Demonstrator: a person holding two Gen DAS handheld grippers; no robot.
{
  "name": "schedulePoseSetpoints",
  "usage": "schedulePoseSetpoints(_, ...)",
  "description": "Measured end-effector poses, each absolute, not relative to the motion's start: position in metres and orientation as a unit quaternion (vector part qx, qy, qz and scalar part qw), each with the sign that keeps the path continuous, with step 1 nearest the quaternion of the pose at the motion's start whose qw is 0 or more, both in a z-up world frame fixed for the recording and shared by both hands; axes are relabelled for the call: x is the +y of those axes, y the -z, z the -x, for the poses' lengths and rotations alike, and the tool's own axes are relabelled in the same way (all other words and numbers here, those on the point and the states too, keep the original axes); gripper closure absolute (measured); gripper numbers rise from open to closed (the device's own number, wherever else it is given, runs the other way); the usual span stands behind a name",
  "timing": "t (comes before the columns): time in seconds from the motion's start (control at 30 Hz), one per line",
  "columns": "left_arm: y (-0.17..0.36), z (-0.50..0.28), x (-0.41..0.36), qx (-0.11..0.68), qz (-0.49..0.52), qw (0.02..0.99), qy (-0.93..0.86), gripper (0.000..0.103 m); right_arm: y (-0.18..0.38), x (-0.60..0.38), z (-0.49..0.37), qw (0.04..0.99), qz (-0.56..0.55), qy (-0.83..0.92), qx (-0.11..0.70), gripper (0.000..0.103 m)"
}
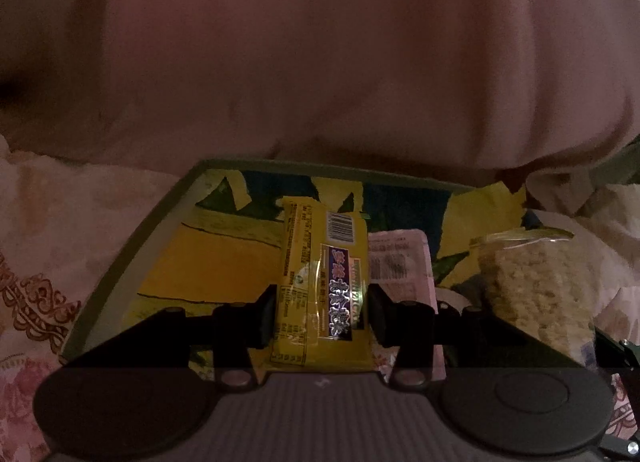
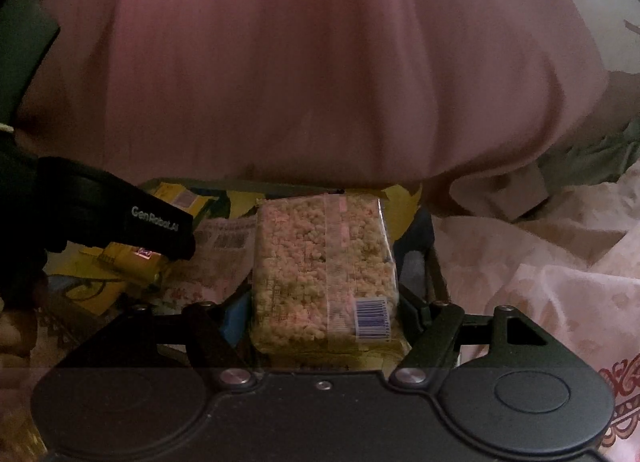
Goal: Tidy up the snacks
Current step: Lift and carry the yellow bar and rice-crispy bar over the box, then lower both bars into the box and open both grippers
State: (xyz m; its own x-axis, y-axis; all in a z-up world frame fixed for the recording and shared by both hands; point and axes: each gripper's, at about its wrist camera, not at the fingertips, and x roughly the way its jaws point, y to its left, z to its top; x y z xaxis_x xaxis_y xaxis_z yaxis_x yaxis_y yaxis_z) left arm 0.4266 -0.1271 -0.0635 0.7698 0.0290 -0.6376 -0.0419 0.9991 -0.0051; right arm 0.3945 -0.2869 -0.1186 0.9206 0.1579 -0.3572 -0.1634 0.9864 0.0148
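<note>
Gripping yellow snack bar [image 1: 320, 286] lengthwise along left tool [image 1: 322, 316], right tool [image 2: 324, 322] clamping puffed-rice block [image 2: 320, 270] likewise.

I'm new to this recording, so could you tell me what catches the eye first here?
A yellow snack packet sits between the left gripper's fingers, above a tray with a bright yellow lining. The right gripper clasps a clear pack of puffed rice. Pink fabric fills the background.

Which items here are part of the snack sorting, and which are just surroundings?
Part of the job:
- yellow snack bar, in the left gripper
- puffed rice block, in the right gripper
- pink packet
- tray

Surroundings:
- pink garment
- patterned bedsheet
</note>
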Motion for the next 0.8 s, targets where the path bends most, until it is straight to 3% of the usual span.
schedulePoseSetpoints(0.43, 0.075, -0.425, -0.134, 0.356, 0.021, 0.934, 0.004, 0.050, 0.124, -0.294, -0.405, 0.976, -0.007, -0.084, 0.201, 0.021)
schedulePoseSetpoints(0.8, 0.048, -0.411, -0.124, 0.325, 0.047, 0.945, 0.006, 0.022, 0.093, -0.308, -0.382, 0.987, -0.008, -0.074, 0.140, 0.007)
